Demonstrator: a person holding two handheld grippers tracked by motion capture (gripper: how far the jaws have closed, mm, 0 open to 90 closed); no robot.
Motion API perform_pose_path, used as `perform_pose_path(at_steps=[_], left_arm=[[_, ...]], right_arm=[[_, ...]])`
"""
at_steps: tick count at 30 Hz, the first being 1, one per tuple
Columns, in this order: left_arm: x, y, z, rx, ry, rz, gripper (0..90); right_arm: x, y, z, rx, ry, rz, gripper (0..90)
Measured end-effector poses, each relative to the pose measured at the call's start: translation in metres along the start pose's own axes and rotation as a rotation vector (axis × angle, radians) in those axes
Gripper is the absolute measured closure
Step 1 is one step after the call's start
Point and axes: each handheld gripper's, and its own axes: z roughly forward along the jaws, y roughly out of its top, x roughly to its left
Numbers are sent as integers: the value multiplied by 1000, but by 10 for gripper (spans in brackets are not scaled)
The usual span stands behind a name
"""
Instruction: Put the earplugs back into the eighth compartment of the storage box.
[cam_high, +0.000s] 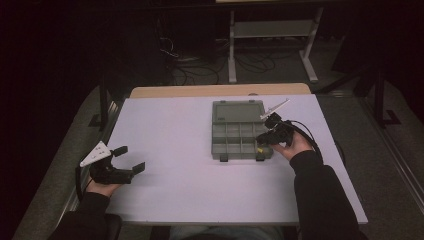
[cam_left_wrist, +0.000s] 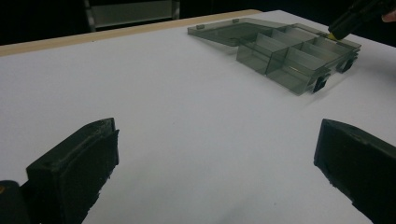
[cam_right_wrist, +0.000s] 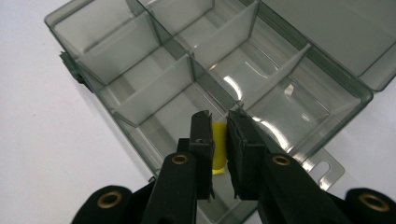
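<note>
In the right gripper view the right gripper's (cam_right_wrist: 219, 135) fingers (cam_right_wrist: 201, 140) are nearly closed, pinching a small yellow piece (cam_right_wrist: 218, 149) between the pads. It sits over a near-corner compartment of the open grey organiser box (cam_right_wrist: 116, 42); in the high view that corner lies at about five o'clock of the box (cam_high: 218, 131), with the yellow piece (cam_high: 260, 148) just at the wall. The piece looks light, small and fairly stiff, so a pinch across its flat sides should hold it. The box looks like thin, rigid, slick plastic that would likely skid on the white bench (cam_high: 165, 120) if nudged. Most of the yellow piece is hidden by the pads, so its shape and length cannot be told. The left gripper (cam_high: 128, 159) rests at eight o'clock on the bench, fingers (cam_left_wrist: 77, 163) wide apart and empty.
</note>
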Motion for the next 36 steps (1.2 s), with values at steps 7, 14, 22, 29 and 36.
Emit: perform_pose_path(at_steps=[7,14,22,29,36], left_arm=[[0,0,0,1,0,0,0],[0,0,0,2,2,0,0],[0,0,0,2,3,0,0],[0,0,0,1,4,-1,0],[-1,0,1,2,3,-1,0]], right_arm=[[0,-6,-8,-44,-16,10,613],[4,-14,-22,-92,-40,3,271],[9,-22,-34,-154,-48,13,69],[15,-30,-48,-236,-32,30,1],[21,-38,-56,-282,-34,16,1]])
